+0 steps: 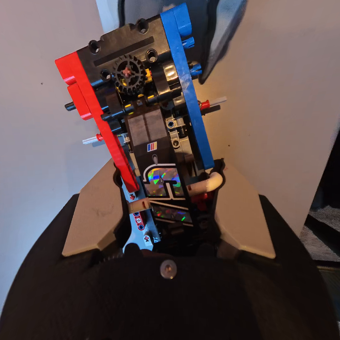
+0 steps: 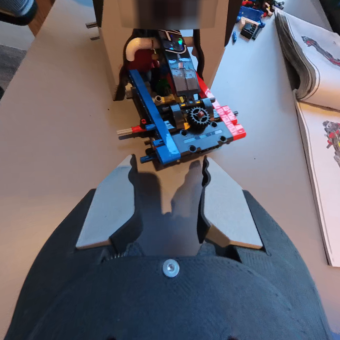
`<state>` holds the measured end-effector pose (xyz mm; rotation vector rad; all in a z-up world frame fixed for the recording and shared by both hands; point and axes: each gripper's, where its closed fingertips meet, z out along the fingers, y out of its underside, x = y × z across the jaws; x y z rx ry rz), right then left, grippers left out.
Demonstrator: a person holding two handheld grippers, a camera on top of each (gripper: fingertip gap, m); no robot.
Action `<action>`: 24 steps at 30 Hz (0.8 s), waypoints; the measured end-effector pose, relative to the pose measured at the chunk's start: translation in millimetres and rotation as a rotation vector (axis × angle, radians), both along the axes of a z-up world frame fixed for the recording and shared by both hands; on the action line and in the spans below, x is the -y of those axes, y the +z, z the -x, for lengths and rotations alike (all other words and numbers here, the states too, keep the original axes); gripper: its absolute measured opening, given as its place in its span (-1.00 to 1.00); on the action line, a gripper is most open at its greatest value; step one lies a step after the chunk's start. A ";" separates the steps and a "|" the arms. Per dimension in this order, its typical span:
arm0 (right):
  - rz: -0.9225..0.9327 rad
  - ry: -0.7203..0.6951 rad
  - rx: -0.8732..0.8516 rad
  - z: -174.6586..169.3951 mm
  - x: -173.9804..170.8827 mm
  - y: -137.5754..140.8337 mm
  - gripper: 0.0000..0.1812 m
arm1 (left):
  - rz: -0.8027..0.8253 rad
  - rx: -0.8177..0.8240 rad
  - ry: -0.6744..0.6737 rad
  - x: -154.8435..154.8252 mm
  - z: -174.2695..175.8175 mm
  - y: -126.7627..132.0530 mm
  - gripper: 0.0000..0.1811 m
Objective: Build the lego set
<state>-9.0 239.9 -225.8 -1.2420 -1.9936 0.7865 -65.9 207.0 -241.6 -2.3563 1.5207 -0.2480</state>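
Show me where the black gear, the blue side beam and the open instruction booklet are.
black gear point(image 2: 199, 116): right wrist view, on its hub.
blue side beam point(image 1: 187, 88): left wrist view, mid-length on its face.
instruction booklet point(image 2: 320, 77): right wrist view, on the open page.

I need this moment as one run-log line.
left claw: shut on lego model | right claw: open, empty, facing model | instruction booklet: open

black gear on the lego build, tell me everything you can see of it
The black gear is a toothed plastic wheel with open spokes and a reddish axle end at its hub. It sits on the lego build, by the black end plate, between the blue and red beams. The left tool holds the build's other end; nothing grips the gear.
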 end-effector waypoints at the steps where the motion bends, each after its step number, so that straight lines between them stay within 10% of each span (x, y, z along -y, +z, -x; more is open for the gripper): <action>1: -0.002 0.009 0.005 1.5 -0.4 -0.9 -0.24 | 0.002 -0.003 -0.005 0.5 0.0 -0.1 0.15; 8: 0.058 0.106 0.074 -0.8 12.3 -6.4 -0.54 | 0.030 -0.003 -0.010 2.9 0.3 -0.8 0.13; 24: 0.250 -0.026 -0.080 -36.3 4.6 24.7 -0.40 | -0.103 0.109 0.226 11.4 2.8 38.1 0.19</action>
